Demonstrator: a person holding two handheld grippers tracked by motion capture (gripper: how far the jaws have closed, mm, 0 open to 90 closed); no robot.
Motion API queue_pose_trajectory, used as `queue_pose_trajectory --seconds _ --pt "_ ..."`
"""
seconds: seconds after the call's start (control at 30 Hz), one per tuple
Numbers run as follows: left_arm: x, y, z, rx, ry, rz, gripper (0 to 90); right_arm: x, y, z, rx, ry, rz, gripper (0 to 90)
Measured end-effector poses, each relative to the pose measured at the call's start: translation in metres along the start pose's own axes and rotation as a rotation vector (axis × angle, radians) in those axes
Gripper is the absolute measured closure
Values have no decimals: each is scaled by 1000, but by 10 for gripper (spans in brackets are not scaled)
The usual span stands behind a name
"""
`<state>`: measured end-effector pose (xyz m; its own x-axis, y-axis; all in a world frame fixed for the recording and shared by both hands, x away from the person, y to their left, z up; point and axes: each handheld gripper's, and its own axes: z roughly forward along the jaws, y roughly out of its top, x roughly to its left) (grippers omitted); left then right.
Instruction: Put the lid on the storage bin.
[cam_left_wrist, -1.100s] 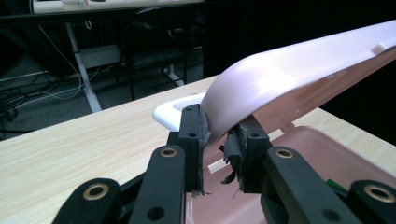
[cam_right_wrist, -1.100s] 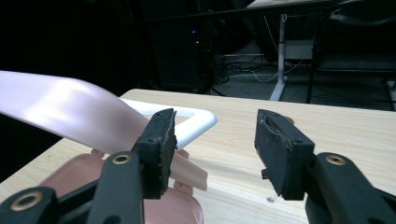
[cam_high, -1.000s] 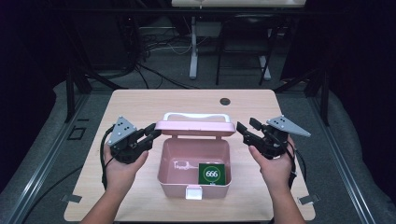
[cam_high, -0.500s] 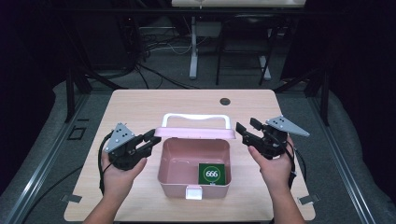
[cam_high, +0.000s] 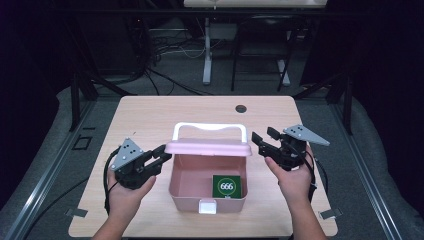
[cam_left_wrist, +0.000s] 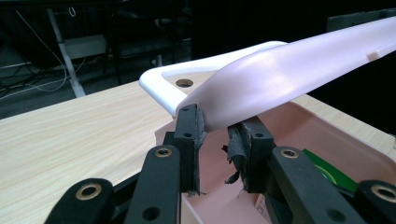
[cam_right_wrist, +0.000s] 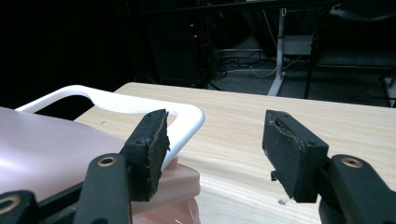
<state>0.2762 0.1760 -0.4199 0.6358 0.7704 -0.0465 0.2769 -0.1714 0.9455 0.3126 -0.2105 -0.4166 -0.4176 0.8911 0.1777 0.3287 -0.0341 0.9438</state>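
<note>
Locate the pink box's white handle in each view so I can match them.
High view: white handle arches above the pink lid, table centre.
Left gripper view: upper middle, behind the lid.
Right gripper view: left.
Shared landmark: the lid.

1. The left gripper (cam_high: 159, 156) is black, with a grey three-cornered plate on top dotted with small dark holes.
2. The right gripper (cam_high: 260, 140) matches it, plate included.
3. Black fingers (cam_right_wrist: 150, 144) carry worn, frayed pads and brass-ringed pivot holes.
4. Black cables loop beside each bare forearm.
</note>
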Motion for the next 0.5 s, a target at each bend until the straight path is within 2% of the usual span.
queue_pose_trajectory --seconds 0.5 --pt "-4 -12 -5 13 -13 -2 719 0 -2 3 13 2 -1 401"
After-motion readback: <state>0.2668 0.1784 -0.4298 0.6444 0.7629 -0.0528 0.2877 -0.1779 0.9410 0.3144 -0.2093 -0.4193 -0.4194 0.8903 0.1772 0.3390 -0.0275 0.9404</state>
